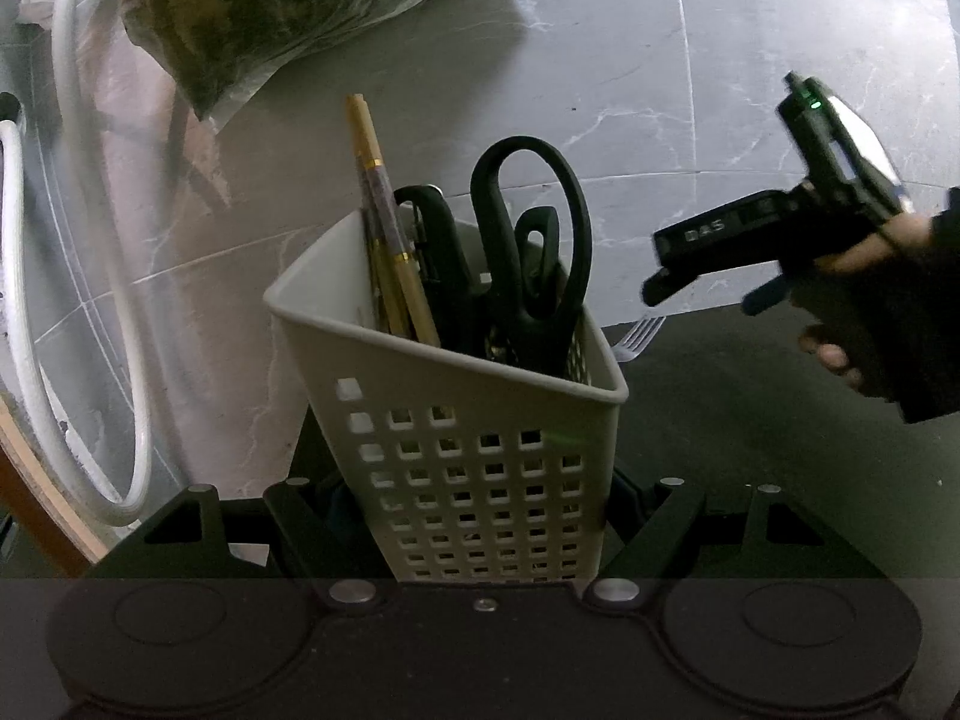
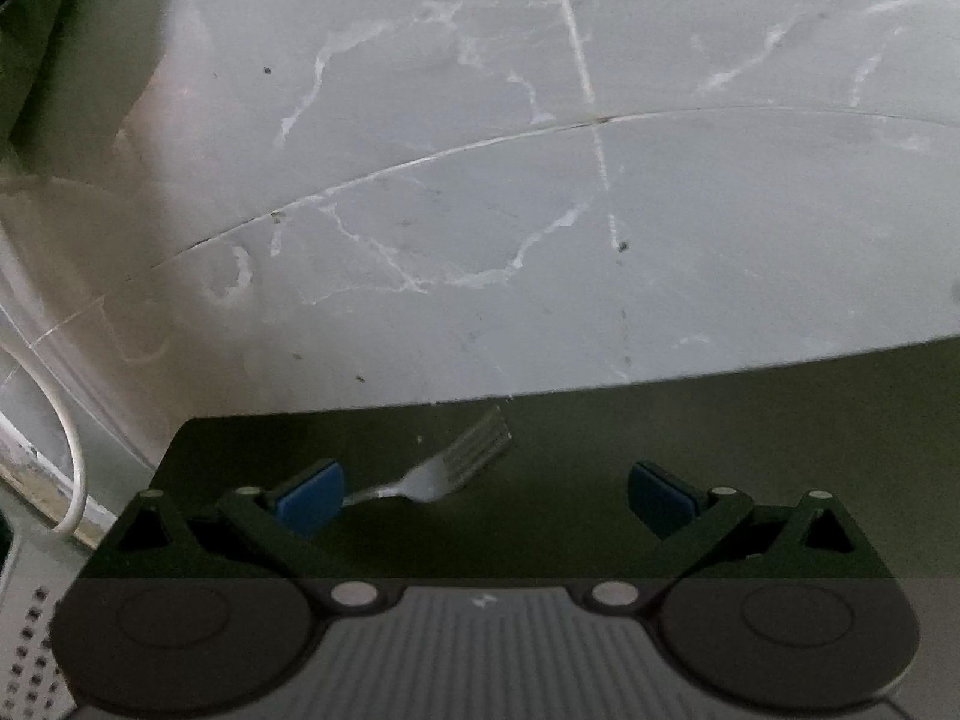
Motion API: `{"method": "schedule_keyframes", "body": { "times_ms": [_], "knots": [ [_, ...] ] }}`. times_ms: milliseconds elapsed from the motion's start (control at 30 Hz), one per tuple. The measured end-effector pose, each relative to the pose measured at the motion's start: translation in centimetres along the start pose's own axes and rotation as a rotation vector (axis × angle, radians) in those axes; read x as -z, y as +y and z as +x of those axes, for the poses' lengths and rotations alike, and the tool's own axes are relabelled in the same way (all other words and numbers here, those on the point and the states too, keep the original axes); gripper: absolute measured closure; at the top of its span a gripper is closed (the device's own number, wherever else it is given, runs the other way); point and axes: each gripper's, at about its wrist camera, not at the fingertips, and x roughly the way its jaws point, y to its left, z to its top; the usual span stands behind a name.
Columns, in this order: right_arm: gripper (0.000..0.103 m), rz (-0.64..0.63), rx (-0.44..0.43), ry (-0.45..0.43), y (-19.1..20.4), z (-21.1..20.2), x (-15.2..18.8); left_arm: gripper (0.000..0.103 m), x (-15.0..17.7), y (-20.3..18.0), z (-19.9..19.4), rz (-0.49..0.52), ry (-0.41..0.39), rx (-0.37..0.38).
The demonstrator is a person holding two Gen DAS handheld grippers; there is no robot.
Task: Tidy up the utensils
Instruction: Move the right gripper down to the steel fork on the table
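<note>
My left gripper [image 1: 480, 516] clamped the utensil basket [image 1: 456, 420]. Right gripper [image 2: 486, 495] fingers stood wide over the fork [image 2: 444, 468], which lay near the worktop [image 2: 600, 450] edge, open surface to its right.

dark green tabletop [image 2: 750, 450] against a grey marble-look tiled wall [image 2: 480, 180], a metal fork [image 2: 447, 468] lying flat near the far edge, tines pointing toward the wall
</note>
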Motion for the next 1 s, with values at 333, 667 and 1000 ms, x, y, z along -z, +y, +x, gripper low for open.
{"method": "schedule_keyframes", "body": {
  "times_ms": [333, 667, 1000],
  "knots": [
    [0.003, 0.006, -0.089, -0.036, -0.7, 3.5, -0.1, 0.024, -0.1, 0.0, 0.0, -0.002, 0.006, -0.005],
    [0.044, 0.061, -0.054, -0.040, -1.0, 4.4, 1.0, 0.024, -0.1, -0.1, 0.0, -0.008, 0.003, -0.014],
    [0.089, 0.111, -0.050, -0.052, -1.8, 3.3, 2.0, 0.024, -0.1, 0.0, -0.1, -0.011, 0.003, -0.018]
  ]
}}
